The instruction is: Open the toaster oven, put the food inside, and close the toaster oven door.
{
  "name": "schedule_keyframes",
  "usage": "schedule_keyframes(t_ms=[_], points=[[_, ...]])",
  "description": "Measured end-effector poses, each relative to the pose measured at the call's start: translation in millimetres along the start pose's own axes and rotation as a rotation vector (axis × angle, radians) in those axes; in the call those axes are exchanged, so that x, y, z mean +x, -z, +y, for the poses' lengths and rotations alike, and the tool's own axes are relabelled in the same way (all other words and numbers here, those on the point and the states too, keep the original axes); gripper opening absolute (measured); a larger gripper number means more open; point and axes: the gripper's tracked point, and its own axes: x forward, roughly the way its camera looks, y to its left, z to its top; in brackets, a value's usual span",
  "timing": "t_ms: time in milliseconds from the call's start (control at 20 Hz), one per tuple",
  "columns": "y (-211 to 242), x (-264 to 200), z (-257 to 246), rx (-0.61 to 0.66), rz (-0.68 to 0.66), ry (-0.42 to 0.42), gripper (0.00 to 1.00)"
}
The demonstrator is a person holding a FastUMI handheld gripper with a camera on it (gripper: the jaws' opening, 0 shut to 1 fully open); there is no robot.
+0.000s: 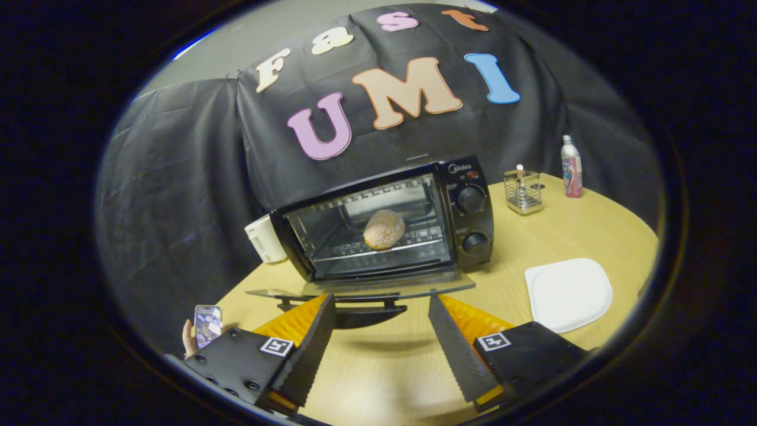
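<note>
On the tabletop (591, 231) the oven (384, 222) stands with its door (361, 290) dropped flat just ahead of the hand-held gripper (381, 310), whose fingers are spread apart on nothing, the bun (384, 229) on the rack beyond, a plate (568, 294) to the right.

We see dim, even overhead light, a soft shadow on the pale wooden table (568, 231), sharp centre, fisheye-bent edges.

The toaster oven (384, 222) hid most of a white appliance (264, 238) behind its left side. A hand (188, 338) holding a phone (207, 324) got cut off at the bench's (378, 367) near-left edge. Gripper (381, 313) jaws' tips covered part of the door handle (355, 307).
</note>
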Motion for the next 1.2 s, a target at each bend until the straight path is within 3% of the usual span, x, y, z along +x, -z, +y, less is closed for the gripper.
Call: schedule_keyframes(t_ms=[1200], points=[[-96.9,56.9,14.3,-0.029,-0.095,0.014,0.97]])
